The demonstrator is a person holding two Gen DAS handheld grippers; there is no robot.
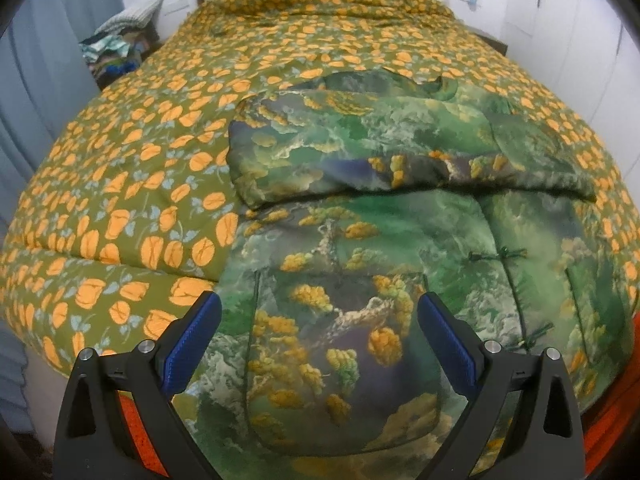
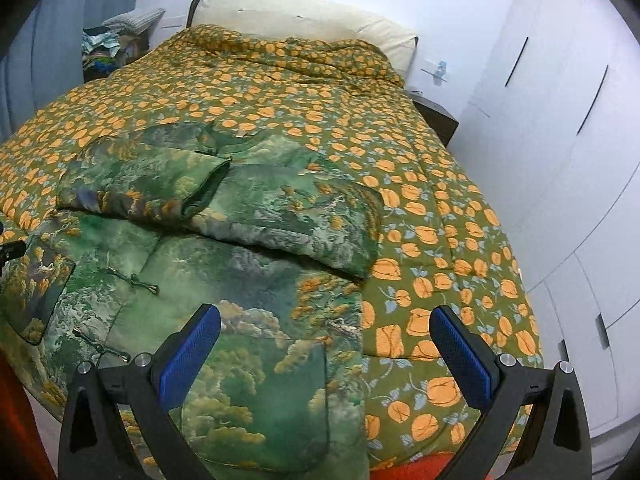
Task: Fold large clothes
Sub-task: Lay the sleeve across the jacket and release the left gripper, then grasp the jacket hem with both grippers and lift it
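Note:
A padded green jacket [image 1: 360, 240] with a landscape print lies on the bed, front up, with knot buttons down its middle. Both sleeves are folded across the chest: the left sleeve [image 1: 340, 152] lies on top, and the right sleeve [image 2: 304, 216] crosses under it. My left gripper [image 1: 319, 312] hovers open over the jacket's lower left pocket, nothing between its blue pads. My right gripper [image 2: 326, 326] stands open above the jacket's lower right edge [image 2: 362, 320], holding nothing.
The bed is covered by an olive quilt [image 1: 140, 160] with orange flowers; a cream pillow [image 2: 304, 20] lies at the head. A pile of clothes [image 1: 120, 48] sits by the far left corner. White wardrobe doors [image 2: 560, 160] stand close on the right.

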